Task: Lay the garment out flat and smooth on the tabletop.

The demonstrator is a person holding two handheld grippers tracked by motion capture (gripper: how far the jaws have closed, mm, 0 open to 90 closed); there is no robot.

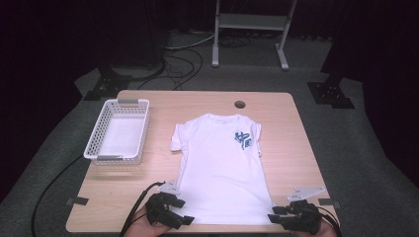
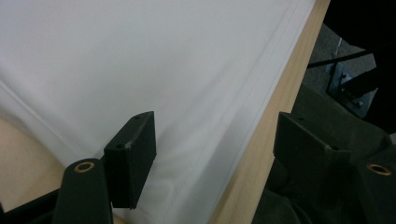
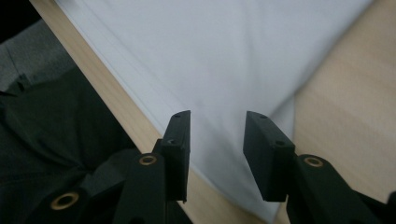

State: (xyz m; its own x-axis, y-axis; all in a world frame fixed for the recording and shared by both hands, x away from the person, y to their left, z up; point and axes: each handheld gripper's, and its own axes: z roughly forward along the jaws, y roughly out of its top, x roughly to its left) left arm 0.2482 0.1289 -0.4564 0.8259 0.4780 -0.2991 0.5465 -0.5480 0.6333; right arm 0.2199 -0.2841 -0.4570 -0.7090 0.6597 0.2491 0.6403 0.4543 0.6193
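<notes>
A white T-shirt (image 1: pixel 220 163) with a blue print (image 1: pixel 243 139) on its chest lies flat on the wooden table (image 1: pixel 123 192), hem toward the near edge. My left gripper (image 1: pixel 183 211) is at the hem's near left corner. In the left gripper view, my left gripper (image 2: pixel 212 119) is open wide over the shirt's hem (image 2: pixel 261 88) and the table edge. My right gripper (image 1: pixel 275 213) is at the hem's near right corner. In the right gripper view, my right gripper (image 3: pixel 217 116) is open above that corner of the T-shirt (image 3: pixel 224 60), with no cloth pinched.
A white mesh basket (image 1: pixel 95 133) stands empty at the table's left. A round cable hole (image 1: pixel 240 104) sits near the far edge. Beyond the table stands a metal stand (image 1: pixel 249 22) on grey carpet. The near table edge (image 2: pixel 275 107) runs just below the hem.
</notes>
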